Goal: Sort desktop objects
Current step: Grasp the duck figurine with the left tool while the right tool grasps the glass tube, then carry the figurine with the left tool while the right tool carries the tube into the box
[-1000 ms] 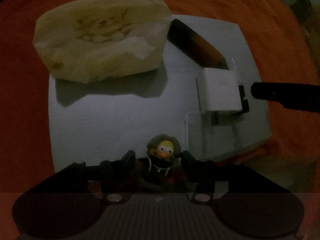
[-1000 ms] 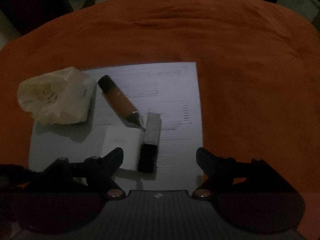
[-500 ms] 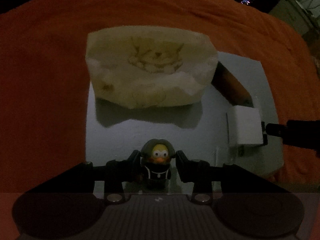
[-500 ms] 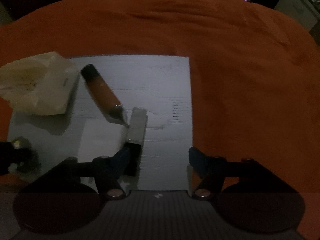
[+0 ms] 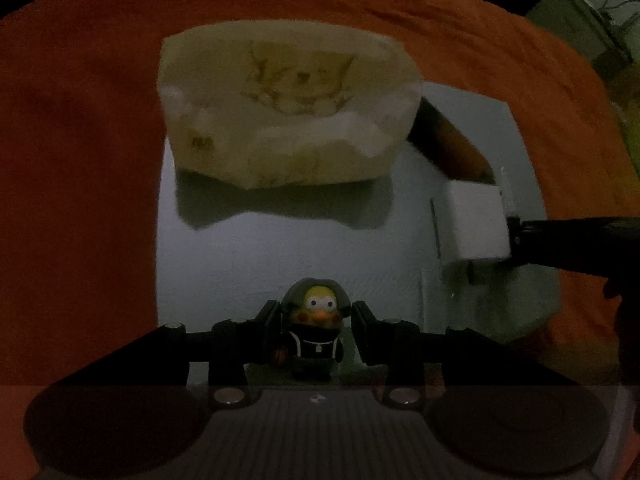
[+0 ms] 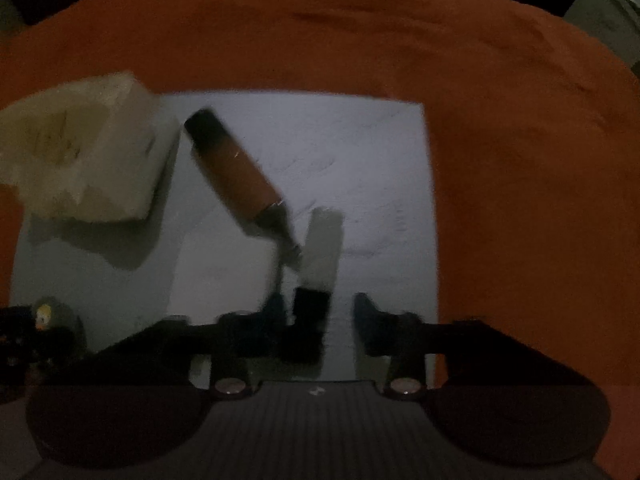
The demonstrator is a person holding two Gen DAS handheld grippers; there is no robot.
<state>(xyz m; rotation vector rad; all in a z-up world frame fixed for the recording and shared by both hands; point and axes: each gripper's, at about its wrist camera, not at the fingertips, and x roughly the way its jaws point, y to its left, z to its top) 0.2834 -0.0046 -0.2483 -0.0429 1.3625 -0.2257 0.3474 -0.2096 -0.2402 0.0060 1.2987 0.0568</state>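
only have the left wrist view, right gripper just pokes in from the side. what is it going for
Observer: The right gripper is closing around a black-and-grey bar lying on the white sheet. The finger on the picture's right stands apart from it.
Operator: anything crowding that bar
Observer: The dark tip of the orange tube sits right beside the bar's grey end. Blur hides whether they touch.

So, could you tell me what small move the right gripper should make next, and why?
Probably finish closing on the black-and-silver stick. The right gripper is closing around its dark end on the white sheet, but a gap remains on one side, so lifting now might drop it. The left gripper already holds the duck figurine.
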